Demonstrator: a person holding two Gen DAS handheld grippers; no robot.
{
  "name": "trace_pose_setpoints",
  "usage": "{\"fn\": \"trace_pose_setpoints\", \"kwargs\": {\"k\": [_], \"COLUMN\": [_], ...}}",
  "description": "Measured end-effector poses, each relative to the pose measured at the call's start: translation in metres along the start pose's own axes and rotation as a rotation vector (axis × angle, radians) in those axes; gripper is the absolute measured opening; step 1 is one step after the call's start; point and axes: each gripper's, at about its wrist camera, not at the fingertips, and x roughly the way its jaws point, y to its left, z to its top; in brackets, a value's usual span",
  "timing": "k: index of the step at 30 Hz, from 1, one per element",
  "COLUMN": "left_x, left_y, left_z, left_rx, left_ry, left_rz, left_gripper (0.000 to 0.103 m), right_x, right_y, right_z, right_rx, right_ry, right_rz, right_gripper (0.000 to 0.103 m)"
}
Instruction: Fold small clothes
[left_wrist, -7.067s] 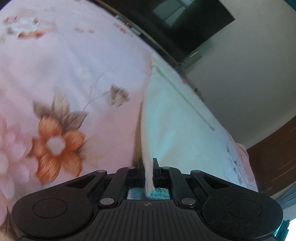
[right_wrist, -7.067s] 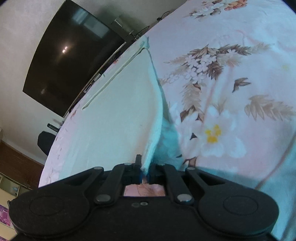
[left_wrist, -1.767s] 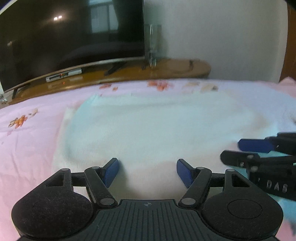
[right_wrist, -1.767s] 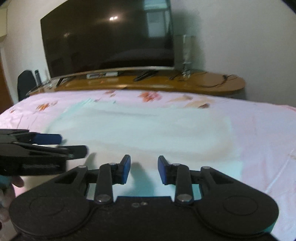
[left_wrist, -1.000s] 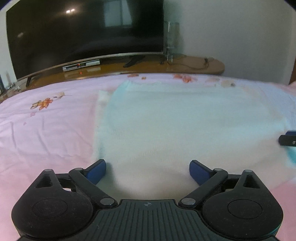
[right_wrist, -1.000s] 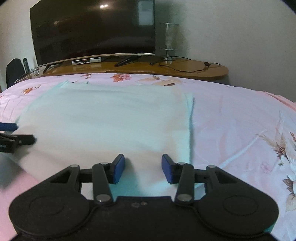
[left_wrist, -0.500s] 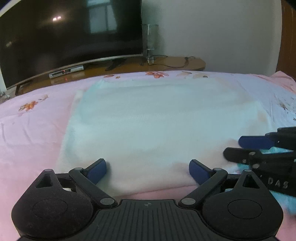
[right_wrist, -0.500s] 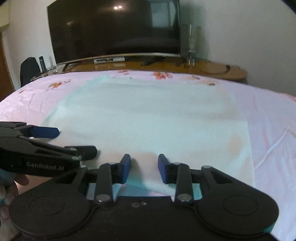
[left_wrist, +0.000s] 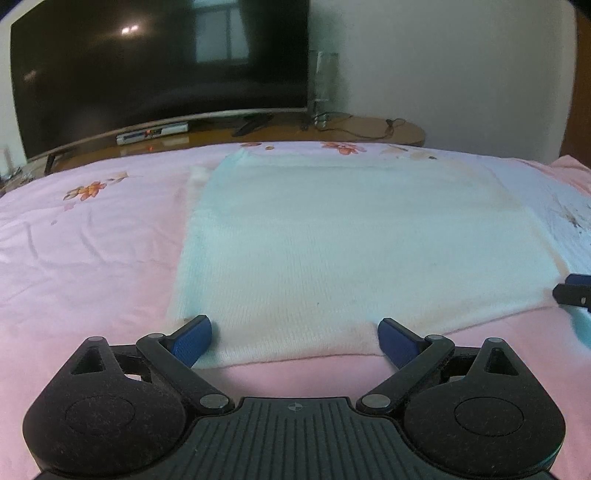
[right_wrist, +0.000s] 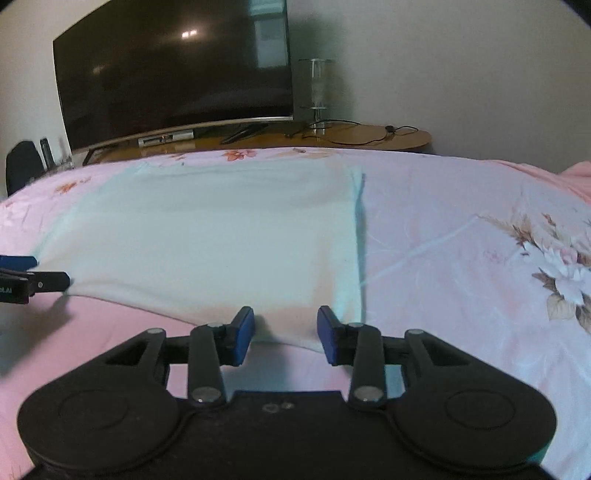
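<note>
A pale white-mint knit garment (left_wrist: 354, 240) lies flat on the pink floral bedsheet (left_wrist: 92, 258). My left gripper (left_wrist: 293, 334) is open wide just above the garment's near edge, close to its left corner, and the hem lies between the pads without being pinched. In the right wrist view the same garment (right_wrist: 207, 236) spreads out ahead. My right gripper (right_wrist: 286, 332) is open at the near right corner, with the hem between its blue pads and a gap on both sides. Each gripper shows at the other view's edge: the right gripper (left_wrist: 572, 291) and the left gripper (right_wrist: 37, 275).
Beyond the bed stands a wooden TV stand (right_wrist: 369, 138) with a large dark television (right_wrist: 173, 70), a set-top box (right_wrist: 166, 138), a glass lamp (right_wrist: 317, 96) and a cable. A dark chair (right_wrist: 22, 166) is at the far left. Bare sheet (right_wrist: 480, 258) lies right of the garment.
The two grippers have moved apart along the near hem, the left toward the left corner and the right toward the right corner. Both stay open and the garment has not moved.
</note>
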Motion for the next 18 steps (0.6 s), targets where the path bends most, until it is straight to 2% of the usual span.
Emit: {"fn": "trace_pose_setpoints", "kwargs": {"k": [2, 5, 7, 9, 10, 13, 16, 18], "left_x": [-0.006, -0.01, -0.006, 0.005, 0.007, 0.0, -0.011, 0.004], "left_y": [-0.003, -0.009, -0.009, -0.002, 0.003, 0.004, 0.009, 0.012], "left_z": [0.008, 0.013, 0.012, 0.004, -0.003, 0.003, 0.011, 0.01], "left_rx": [-0.031, -0.046, -0.063, -0.089, -0.083, -0.059, -0.091, -0.096], "left_ry": [-0.014, -0.051, -0.043, 0.008, -0.01, 0.003, -0.053, 0.005], "left_rz": [0.006, 0.016, 0.028, 0.047, 0.037, 0.036, 0.018, 0.011], "left_gripper": [0.096, 0.096, 0.096, 0.096, 0.096, 0.096, 0.096, 0.096], "right_x": [0.0, -0.007, -0.005, 0.003, 0.01, 0.01, 0.002, 0.006], "right_y": [0.004, 0.013, 0.018, 0.017, 0.013, 0.007, 0.005, 0.001], "right_z": [0.005, 0.013, 0.016, 0.014, 0.011, 0.008, 0.015, 0.014], "right_rx": [-0.004, 0.007, -0.002, 0.016, 0.031, 0.037, 0.031, 0.049], "right_ry": [0.011, -0.022, -0.032, 0.001, 0.028, 0.022, 0.003, 0.002], "right_rz": [-0.018, -0.027, -0.029, -0.064, -0.081, -0.061, -0.057, -0.059], "right_gripper": [0.036, 0.038, 0.038, 0.038, 0.038, 0.038, 0.039, 0.039]}}
